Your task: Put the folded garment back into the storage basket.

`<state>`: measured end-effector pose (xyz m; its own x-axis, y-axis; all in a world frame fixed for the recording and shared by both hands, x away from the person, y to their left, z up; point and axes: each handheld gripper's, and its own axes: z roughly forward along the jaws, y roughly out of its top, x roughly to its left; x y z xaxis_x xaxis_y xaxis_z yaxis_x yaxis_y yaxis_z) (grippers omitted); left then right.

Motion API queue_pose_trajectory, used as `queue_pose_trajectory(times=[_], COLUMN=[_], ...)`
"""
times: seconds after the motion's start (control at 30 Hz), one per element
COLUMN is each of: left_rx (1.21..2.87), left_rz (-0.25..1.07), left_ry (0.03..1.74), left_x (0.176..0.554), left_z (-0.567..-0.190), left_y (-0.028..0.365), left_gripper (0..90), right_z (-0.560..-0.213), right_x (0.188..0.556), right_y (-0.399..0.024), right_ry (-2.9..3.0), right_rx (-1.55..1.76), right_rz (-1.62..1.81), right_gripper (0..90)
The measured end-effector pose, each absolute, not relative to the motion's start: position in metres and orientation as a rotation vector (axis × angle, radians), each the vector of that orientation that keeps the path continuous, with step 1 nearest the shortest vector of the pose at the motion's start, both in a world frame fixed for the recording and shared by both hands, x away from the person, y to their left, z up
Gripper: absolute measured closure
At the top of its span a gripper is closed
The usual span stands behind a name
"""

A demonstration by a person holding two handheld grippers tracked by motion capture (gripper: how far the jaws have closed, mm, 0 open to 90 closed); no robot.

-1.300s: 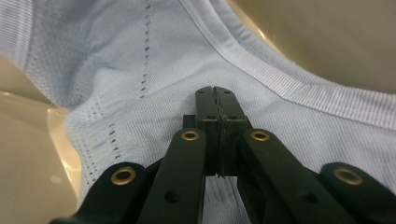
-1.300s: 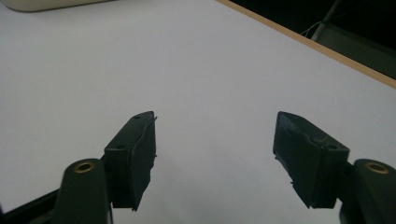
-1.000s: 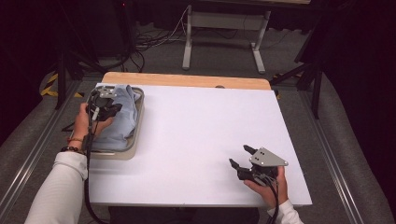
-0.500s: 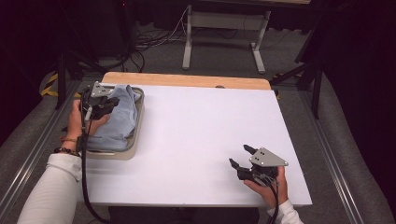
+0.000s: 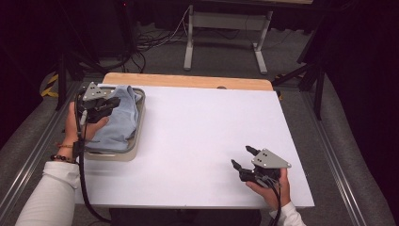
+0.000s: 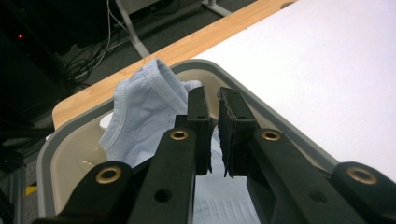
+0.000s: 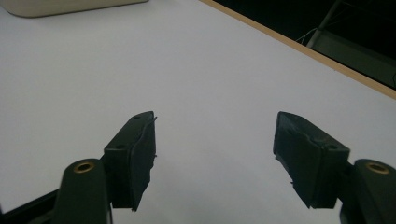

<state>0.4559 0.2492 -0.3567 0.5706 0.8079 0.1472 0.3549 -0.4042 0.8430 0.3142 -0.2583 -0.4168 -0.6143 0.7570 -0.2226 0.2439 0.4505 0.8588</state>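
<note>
Change: L gripper (image 5: pixel 110 104) has come up off the blue cloth (image 5: pixel 120 125) and drifted toward the tray's far-left corner vs 1 s ago. Its jaws have just been opening a hair. In the left gripper view, L gripper (image 6: pixel 212 100) shows just 1 thin slit between the pads. Cloth (image 6: pixel 140 107) sits right behind and under that slit, w/ 1 edge standing up beside the L jaw. Can't tell if a fold is nipped or already let go.

R gripper (image 5: pixel 241 157) hasn't moved: parked near the table's front-right, well apart from the tray. Its jaws are spread wide w/ nothing between; same in the right gripper view (image 7: pixel 215 140), bare white top under it.

Meaning, as a judgement: prob the start of pulling the cloth out of the tray, or a missed or slipping pinch. Cloth bulk is still bunched inside the tray (image 5: pixel 140 117), not on the table (image 5: pixel 202 127). Step not done.

Counts:
- 1 cloth
- 1 tray, grey rim (image 6: pixel 280 121)
- 2 grippers
- 1 white table w/ 1 wood strip at the far edge (image 5: pixel 188 81)
</note>
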Motion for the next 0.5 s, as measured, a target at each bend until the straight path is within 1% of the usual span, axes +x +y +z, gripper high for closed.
queue_pose_trajectory(times=[0.3, 0.5], left_rx=[1.973, 1.945], left_rz=[0.731, 0.74], left_ry=[0.892, 0.87], left_x=[0.444, 0.436], left_z=[-0.357, -0.358], left_y=[0.245, 0.246], left_gripper=[79.6, 73.4], right_z=[-0.417, -0.417], right_x=[0.314, 0.314], right_y=[-0.258, -0.257], right_ry=[2.096, 2.09], right_rx=[0.824, 0.816], right_rz=[1.122, 1.132], right_gripper=[29.6, 28.0])
